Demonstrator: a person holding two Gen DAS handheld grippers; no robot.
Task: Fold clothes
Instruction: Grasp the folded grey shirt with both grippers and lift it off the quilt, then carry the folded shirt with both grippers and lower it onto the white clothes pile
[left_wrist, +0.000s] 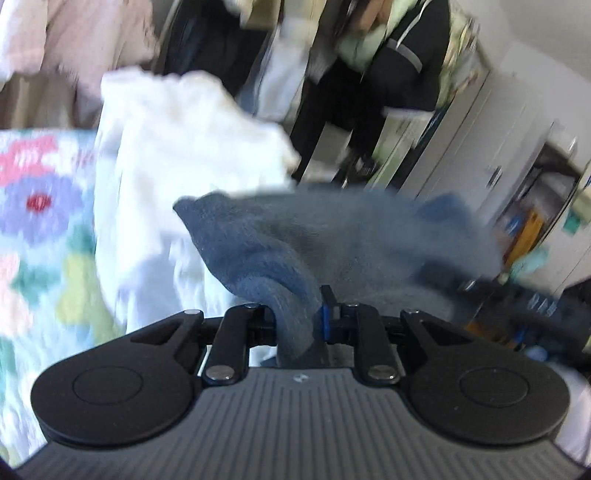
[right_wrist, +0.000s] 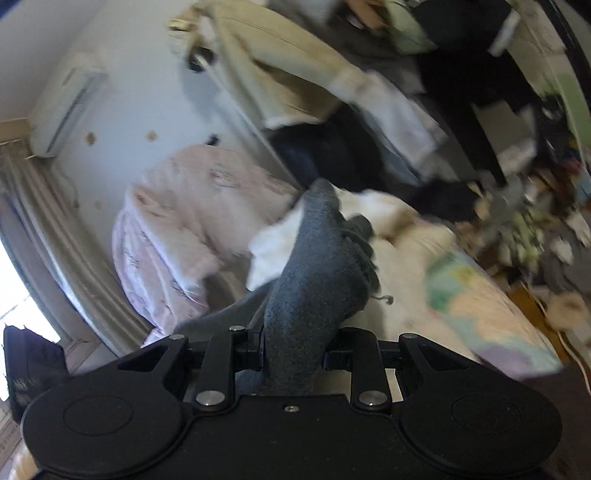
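- Floral bedspread (left_wrist: 33, 206), pastel flower print, fills the left edge of the left wrist view; also seen at lower right in the right wrist view, blurred.
- Pink quilt (right_wrist: 173, 229), bunched in a heap, sits left of centre in the right wrist view near a white wall and a striped curtain (right_wrist: 48, 221).
- White garment (left_wrist: 184, 147), crumpled and fluffy, lies on the bedspread just beyond the blue-grey cloth; in the right wrist view it shows as a white patch behind the held fabric.
- Hanging clothes (right_wrist: 280, 66), beige and black, fill the upper background; detail lost to blur.
- Blue-grey knit garment (left_wrist: 314, 236), thick soft fabric, is lifted off the bed and stretches from the left gripper across toward the right of that view; in the right wrist view the same fabric rises forward from between the jaws in a bunched ridge with a loose thread at its edge.
- Left gripper (left_wrist: 299, 321): jaws narrowly apart, clamped on a folded edge of the knit garment; fabric fills the gap and hangs down behind the fingers.
- Right gripper (right_wrist: 293, 356): jaws somewhat wider, closed on a thicker bunch of the same garment; cloth fills the gap.
- Fingertips on both sides mostly buried in fabric.
- Both views motion-blurred.
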